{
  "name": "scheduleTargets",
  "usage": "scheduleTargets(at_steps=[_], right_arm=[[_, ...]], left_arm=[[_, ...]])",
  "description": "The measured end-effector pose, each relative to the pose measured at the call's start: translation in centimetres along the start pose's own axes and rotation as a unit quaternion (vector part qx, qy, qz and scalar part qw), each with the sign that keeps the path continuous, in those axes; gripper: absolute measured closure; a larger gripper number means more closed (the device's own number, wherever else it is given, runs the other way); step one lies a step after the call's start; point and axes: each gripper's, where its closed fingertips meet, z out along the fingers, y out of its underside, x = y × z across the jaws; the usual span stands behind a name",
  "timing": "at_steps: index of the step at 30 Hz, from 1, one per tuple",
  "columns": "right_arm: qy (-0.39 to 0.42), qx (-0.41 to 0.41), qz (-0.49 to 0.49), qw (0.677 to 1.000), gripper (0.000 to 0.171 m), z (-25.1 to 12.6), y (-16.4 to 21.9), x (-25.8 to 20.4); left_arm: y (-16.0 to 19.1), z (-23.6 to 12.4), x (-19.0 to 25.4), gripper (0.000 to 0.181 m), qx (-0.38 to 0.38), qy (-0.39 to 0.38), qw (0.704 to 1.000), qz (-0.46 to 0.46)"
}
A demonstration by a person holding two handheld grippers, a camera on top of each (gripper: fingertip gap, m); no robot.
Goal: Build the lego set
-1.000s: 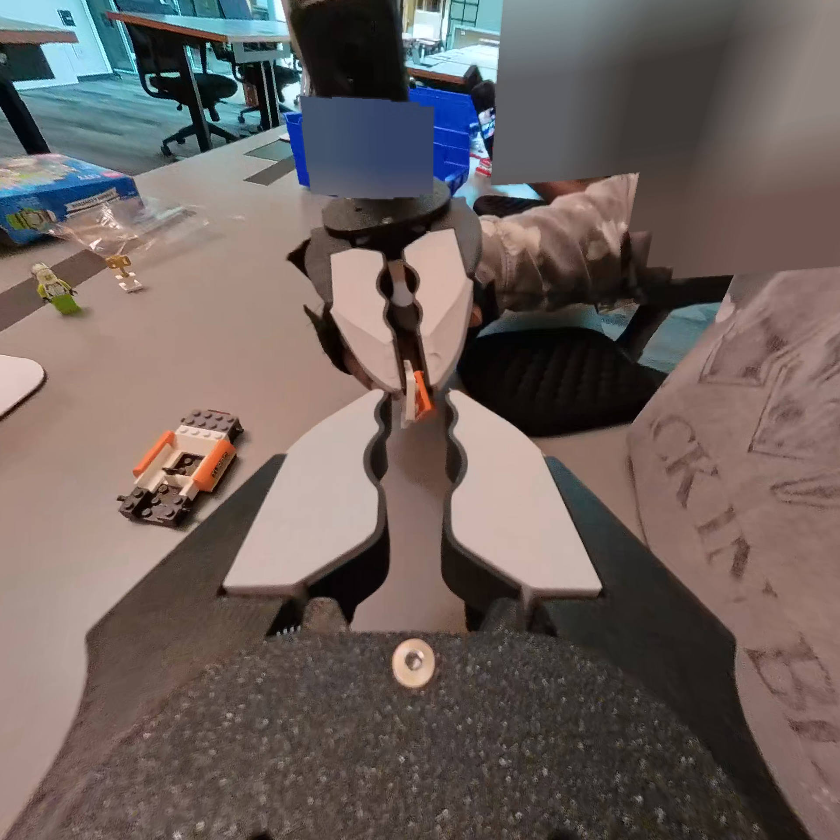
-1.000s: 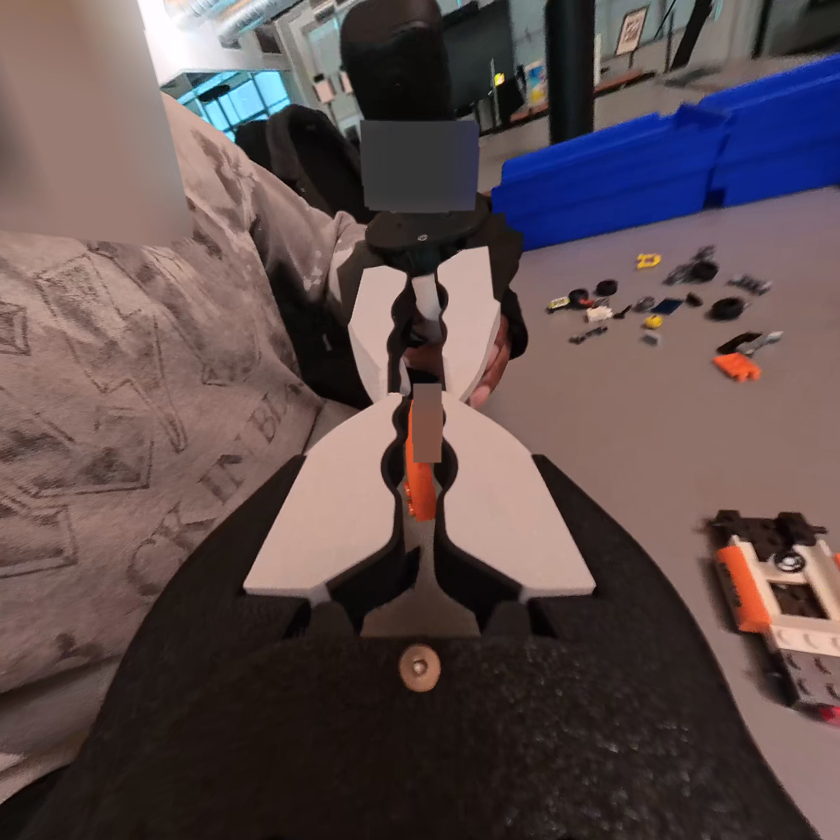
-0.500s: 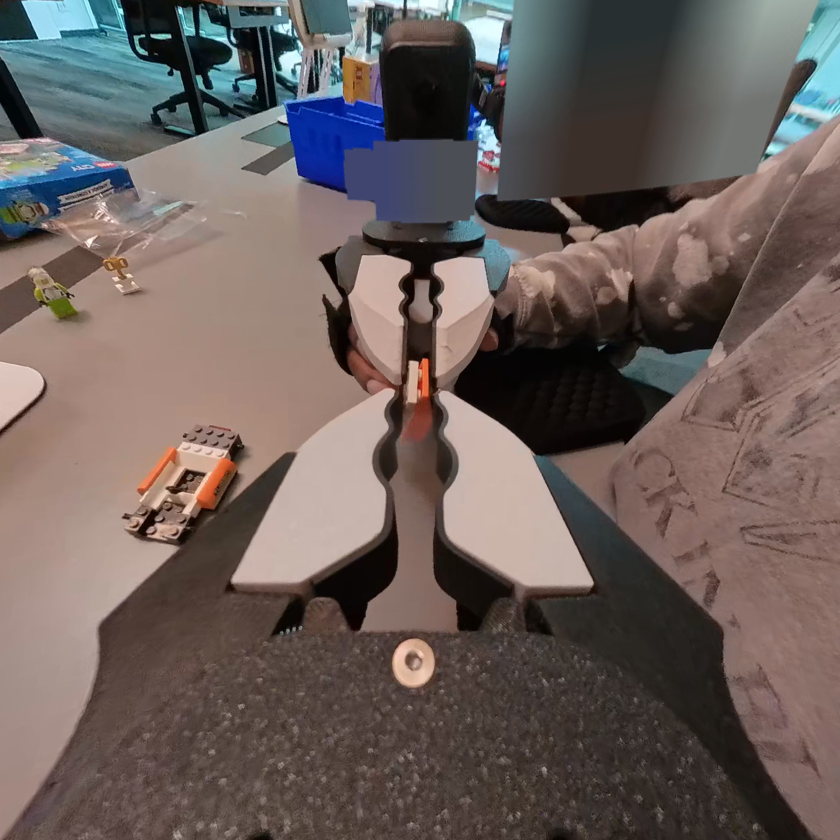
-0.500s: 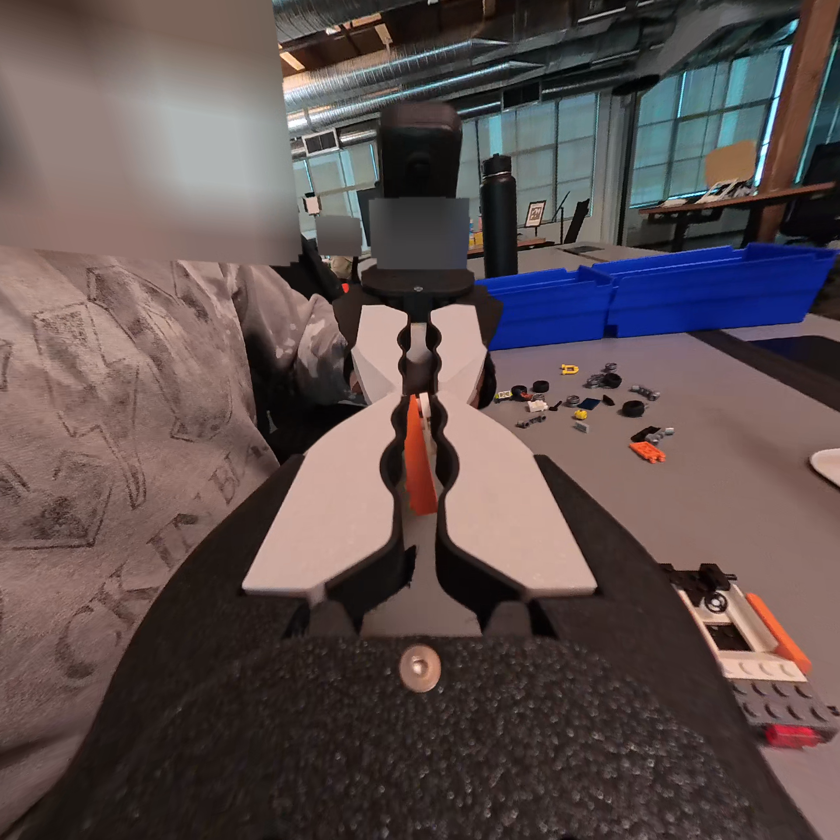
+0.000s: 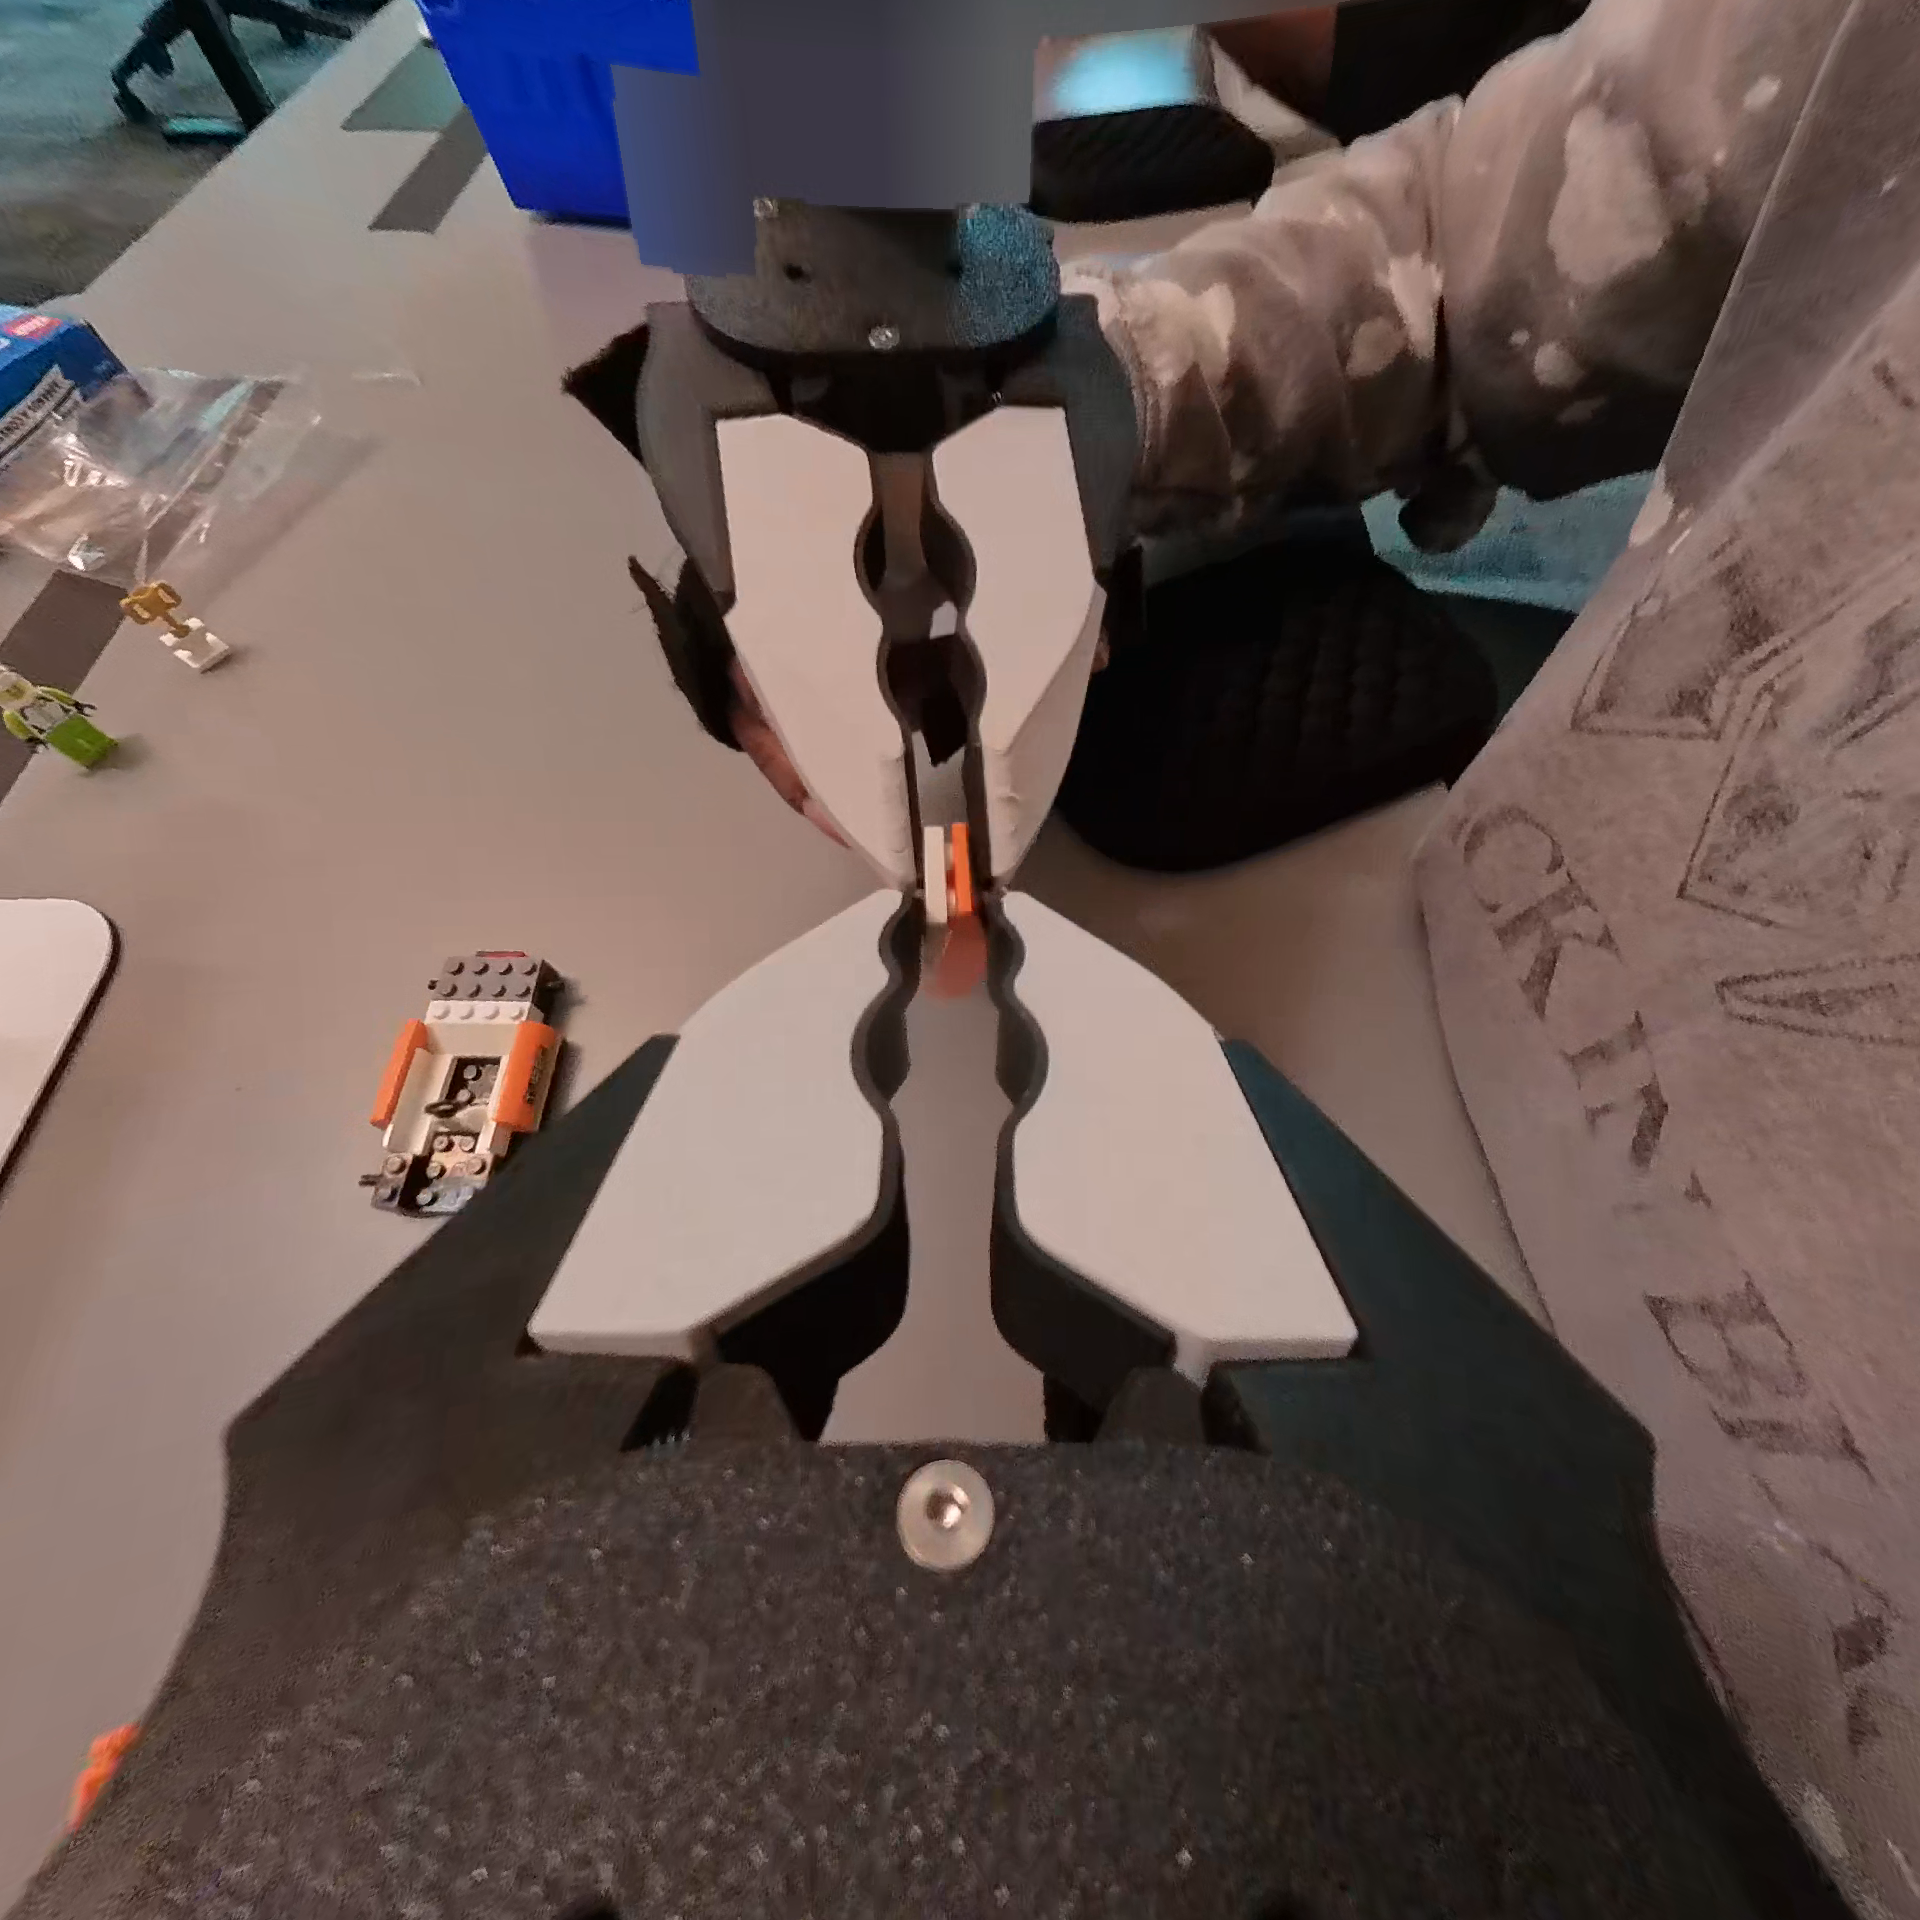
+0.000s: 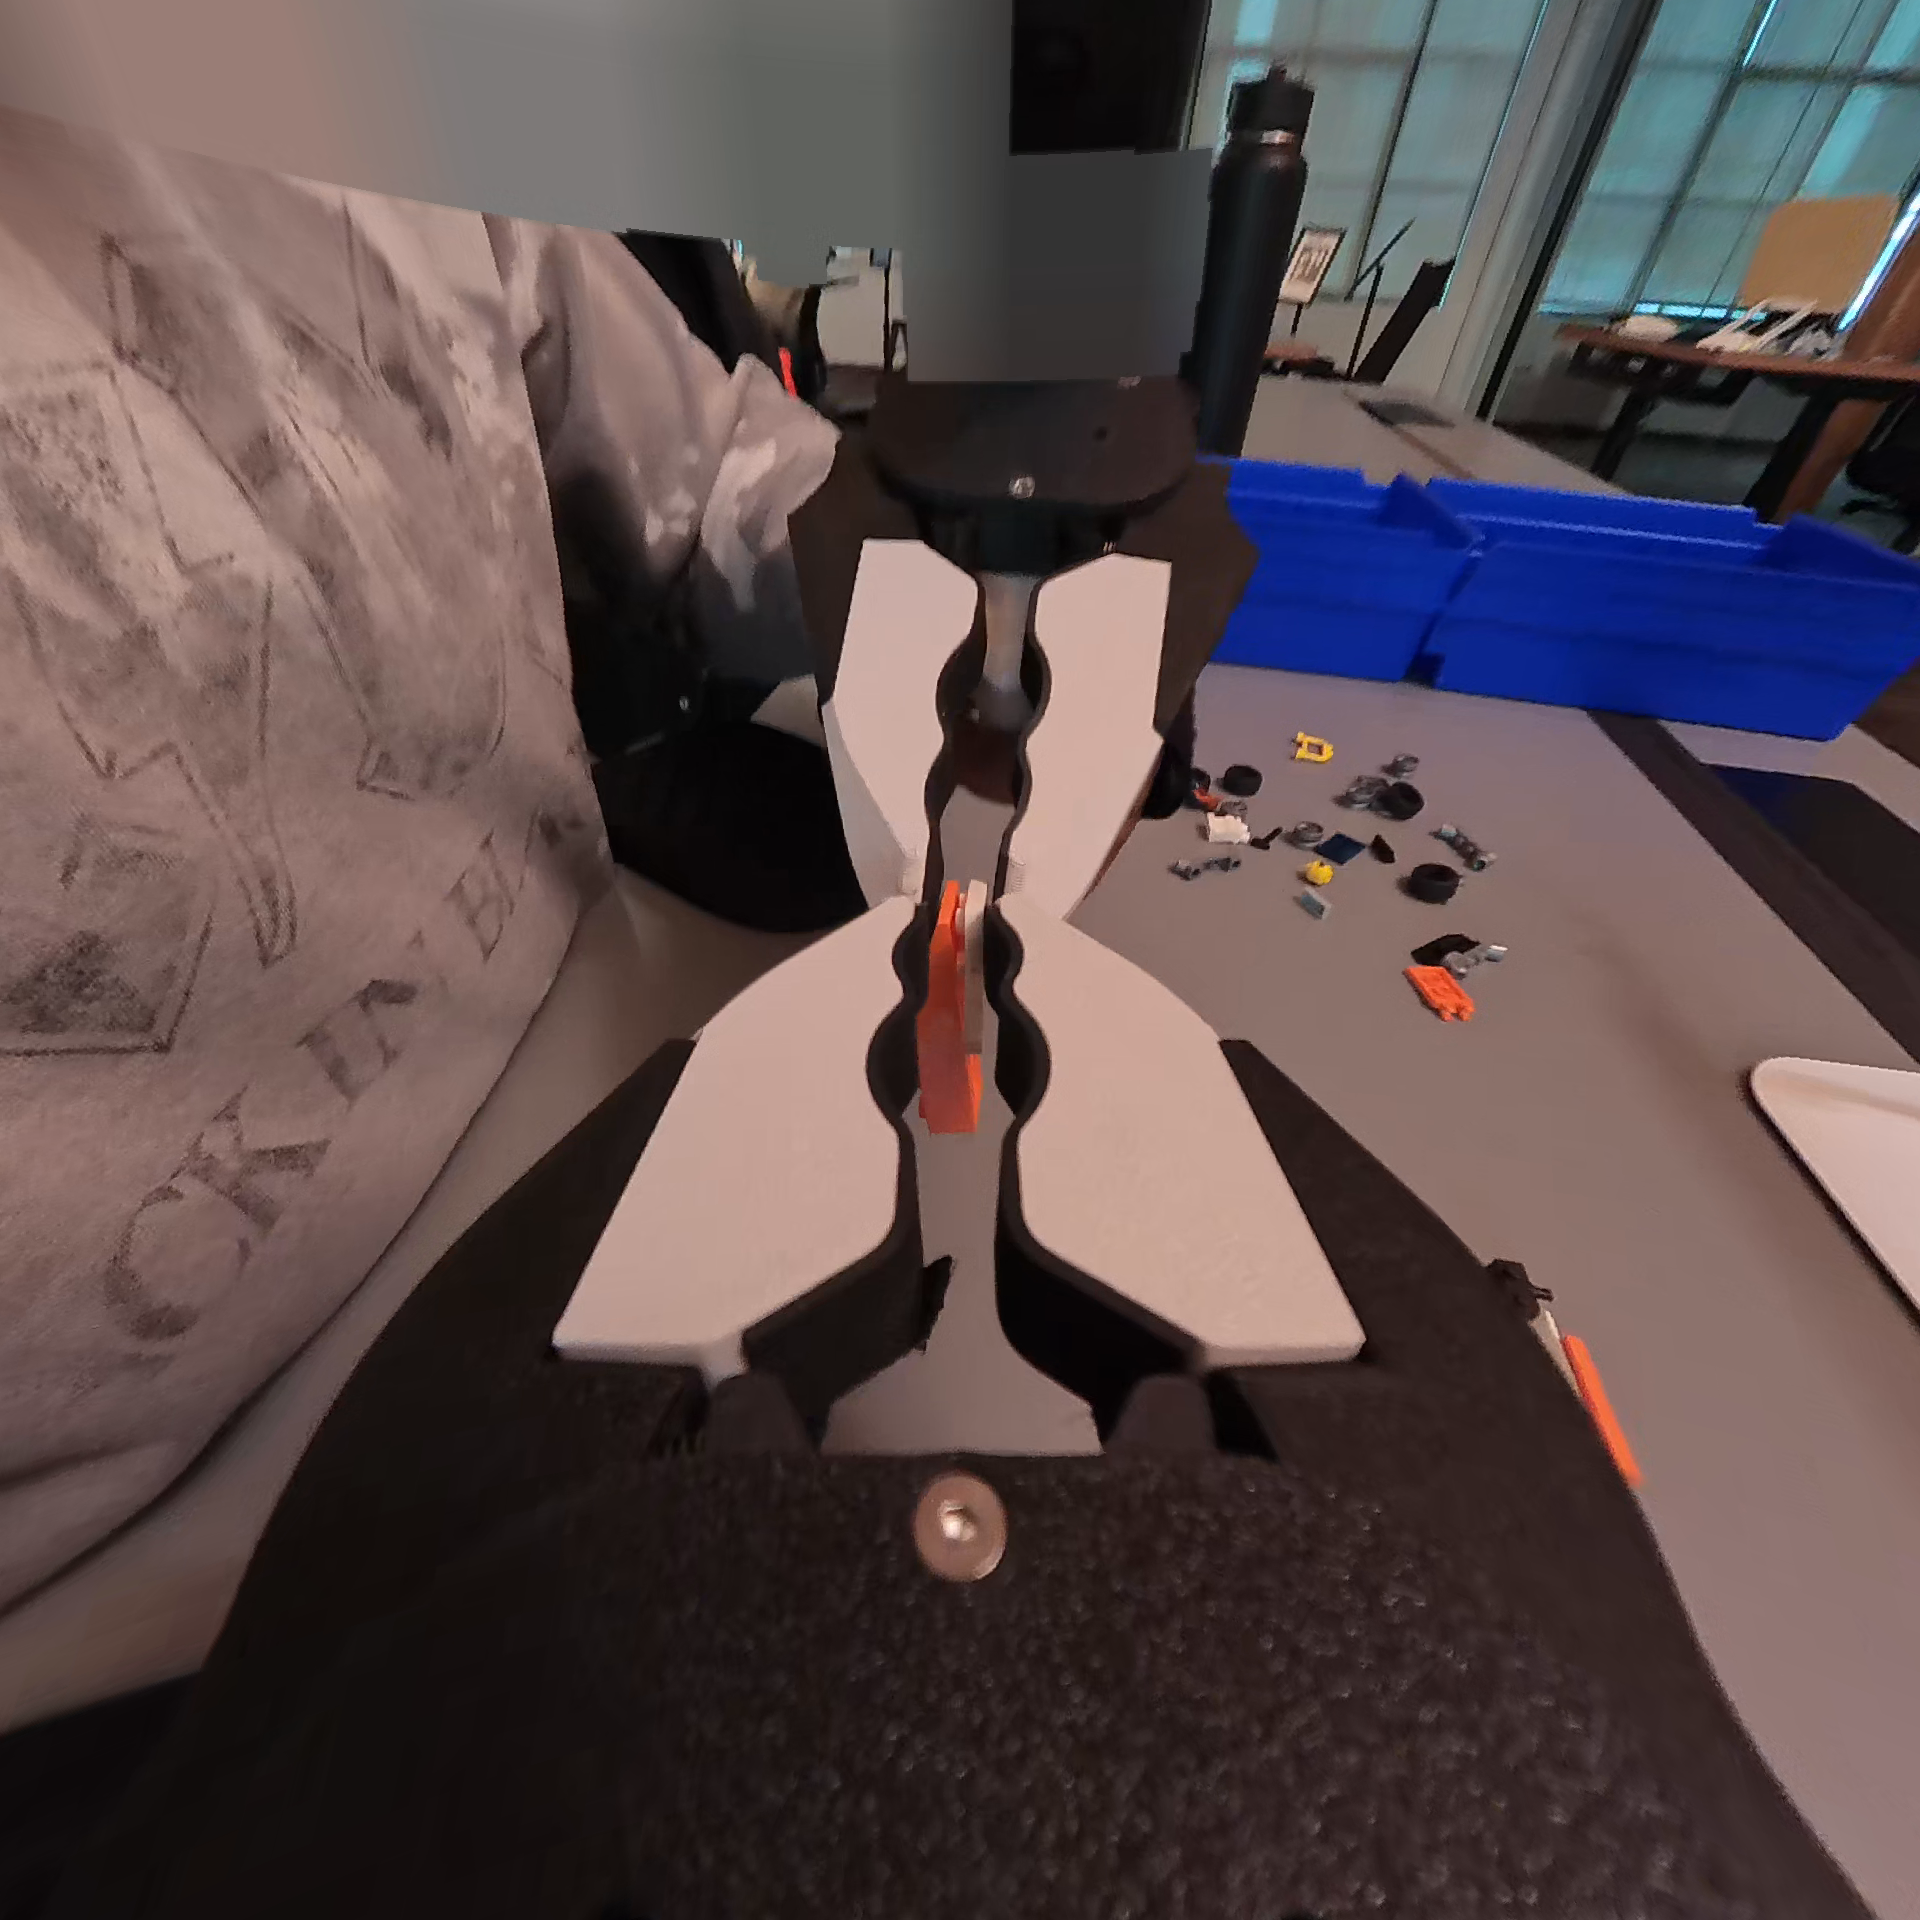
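Note:
My two grippers meet tip to tip above the table's near edge. Between them is a small stack of an orange plate [image 5: 962, 925] and a white plate [image 5: 938, 873]. My left gripper [image 5: 951, 912] is shut on one end of the stack. My right gripper [image 6: 954, 920] is shut on the other end, where the orange plate [image 6: 945, 1023] reaches deep between its fingers with the white plate [image 6: 975, 971] beside it. The right gripper also shows in the left wrist view [image 5: 948, 831], and the left gripper in the right wrist view [image 6: 961, 868].
A partly built orange, white and grey car [image 5: 468, 1081] lies on the grey table [image 5: 416, 727]. A minifigure [image 5: 42, 717], a plastic bag [image 5: 156, 457] and a blue box [image 5: 42, 353] lie far left. Loose parts [image 6: 1351, 831], an orange piece [image 6: 1439, 992], blue bins [image 6: 1558, 592] and a white board [image 6: 1849, 1153] are on the right. Only a small space, under 4 cm, lies between the two pairs of fingers. Left tips and right tips are each some 30 cm from the orange piece [image 6: 1439, 992].
A second ago my left gripper stood open in front of the stack held by the right gripper. It has since closed onto the stack, and both grippers have drawn together.

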Motion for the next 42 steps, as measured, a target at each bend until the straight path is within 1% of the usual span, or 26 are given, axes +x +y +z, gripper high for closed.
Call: scheduleTargets(at_steps=[5, 8, 11, 15, 20, 24, 26, 28, 29, 36, 42], right_arm=[[0.010, -0.005, 0.006, 1.000, 0.163, 0.2, 0.0, 0.1], [0.017, -0.010, 0.007, 1.000, 0.163, 0.3, 0.1, 0.1], [0.024, 0.002, 0.022, 0.999, 0.163, 0.3, 0.1, 0.4], [0.038, -0.025, -0.001, 0.999, 0.163, 0.6, 0.9, 0.3], [0.049, -0.013, 0.001, 0.999, 0.161, 0.8, 1.1, 0.0], [0.044, -0.036, -0.026, 0.998, 0.161, 0.8, 1.3, -0.4], [0.036, -0.039, -0.023, 0.998, 0.162, 0.9, 1.3, -0.6], [0.042, -0.052, -0.036, 0.997, 0.164, 0.9, 1.5, -0.6], [0.045, -0.051, -0.043, 0.997, 0.164, 0.9, 1.4, -0.6], [0.034, -0.023, -0.058, 0.997, 0.164, 0.8, 0.8, -1.3], [-0.001, 0.030, -0.031, 0.999, 0.164, 0.4, 0.6, -1.9]], left_arm=[[0.1, -0.2, -0.1, 0.169, -0.019, -0.003, 1.000, 0.009], [0.2, -0.1, -0.1, 0.169, -0.013, 0.002, 1.000, -0.006], [0.2, 0.0, -0.4, 0.170, -0.003, -0.009, 1.000, -0.014], [1.1, 0.2, -0.3, 0.169, -0.005, -0.009, 1.000, -0.021], [1.5, 0.2, 0.0, 0.170, -0.017, -0.018, 1.000, -0.004], [1.6, 0.3, 0.3, 0.170, -0.015, -0.012, 1.000, 0.005], [1.5, 0.3, 0.5, 0.170, -0.007, -0.013, 1.000, 0.022], [1.7, 0.4, 0.2, 0.170, -0.014, -0.041, 0.997, 0.060], [1.6, 0.4, 0.2, 0.170, -0.012, -0.052, 0.996, 0.072], [0.9, 0.0, 1.0, 0.170, 0.037, -0.051, 0.996, 0.060], [0.7, 0.3, 1.6, 0.170, 0.025, -0.071, 0.993, 0.086]])
